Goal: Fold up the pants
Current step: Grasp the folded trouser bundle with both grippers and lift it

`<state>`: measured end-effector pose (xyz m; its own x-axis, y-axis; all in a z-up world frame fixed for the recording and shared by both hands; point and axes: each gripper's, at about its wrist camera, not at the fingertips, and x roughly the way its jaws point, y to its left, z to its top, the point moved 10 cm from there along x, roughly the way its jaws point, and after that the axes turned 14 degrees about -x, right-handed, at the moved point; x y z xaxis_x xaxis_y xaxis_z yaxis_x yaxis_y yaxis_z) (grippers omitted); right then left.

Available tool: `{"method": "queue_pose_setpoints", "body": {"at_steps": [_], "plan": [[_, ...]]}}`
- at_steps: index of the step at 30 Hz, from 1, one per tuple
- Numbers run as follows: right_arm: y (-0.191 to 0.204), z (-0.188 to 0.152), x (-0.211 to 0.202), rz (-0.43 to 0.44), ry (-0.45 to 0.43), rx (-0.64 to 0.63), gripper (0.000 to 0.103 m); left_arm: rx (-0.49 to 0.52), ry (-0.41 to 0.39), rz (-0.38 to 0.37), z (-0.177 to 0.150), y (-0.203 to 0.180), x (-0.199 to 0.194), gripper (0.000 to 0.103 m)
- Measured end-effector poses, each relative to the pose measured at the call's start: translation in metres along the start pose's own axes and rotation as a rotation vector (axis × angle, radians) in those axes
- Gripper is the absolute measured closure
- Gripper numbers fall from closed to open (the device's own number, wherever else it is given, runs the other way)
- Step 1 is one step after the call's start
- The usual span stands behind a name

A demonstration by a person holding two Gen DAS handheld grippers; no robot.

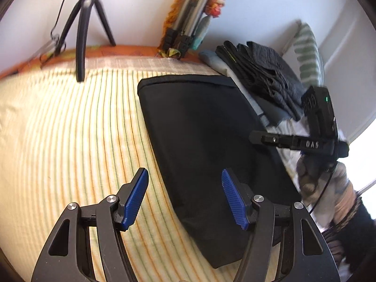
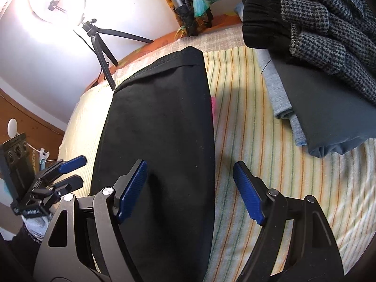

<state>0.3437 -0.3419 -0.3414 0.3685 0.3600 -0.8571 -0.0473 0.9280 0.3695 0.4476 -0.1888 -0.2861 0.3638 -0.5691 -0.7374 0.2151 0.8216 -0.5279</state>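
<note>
Black pants (image 1: 206, 136) lie folded into a long flat strip on the striped bed cover (image 1: 70, 129), running from near me to the far edge. My left gripper (image 1: 185, 197) is open above the pants' near left edge and holds nothing. My right gripper (image 2: 190, 190) is open above the pants (image 2: 159, 141), astride their right edge, and holds nothing. The right gripper shows in the left wrist view (image 1: 312, 129) beside the pants' right side. The left gripper shows in the right wrist view (image 2: 72, 171) at the pants' left side.
A stack of folded clothes (image 2: 324, 75) in grey, black and tweed lies at the far right of the bed. A small tripod (image 1: 87, 23) with a ring light (image 2: 56, 0) stands at the far edge by the wall. A second tripod with scarves (image 1: 188, 23) leans there.
</note>
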Motion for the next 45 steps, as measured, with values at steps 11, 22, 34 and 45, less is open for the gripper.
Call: {"method": "queue_pose_setpoints", "body": {"at_steps": [11,22,34,45], "plan": [[0.011,-0.002,0.006,0.212,-0.019,0.039,0.039,-0.132,0.095,-0.143,-0.010,-0.003,0.028,0.040],[0.032,0.002,0.010,0.179,-0.042,-0.003,0.075,-0.092,0.022,-0.100,-0.002,-0.007,0.034,0.063],[0.056,0.015,-0.021,0.046,-0.104,-0.125,0.082,-0.051,-0.061,-0.095,0.009,-0.015,0.009,0.087],[0.070,0.032,-0.069,-0.060,-0.195,-0.205,0.082,0.058,-0.168,-0.116,0.029,-0.055,-0.023,0.087]]}}
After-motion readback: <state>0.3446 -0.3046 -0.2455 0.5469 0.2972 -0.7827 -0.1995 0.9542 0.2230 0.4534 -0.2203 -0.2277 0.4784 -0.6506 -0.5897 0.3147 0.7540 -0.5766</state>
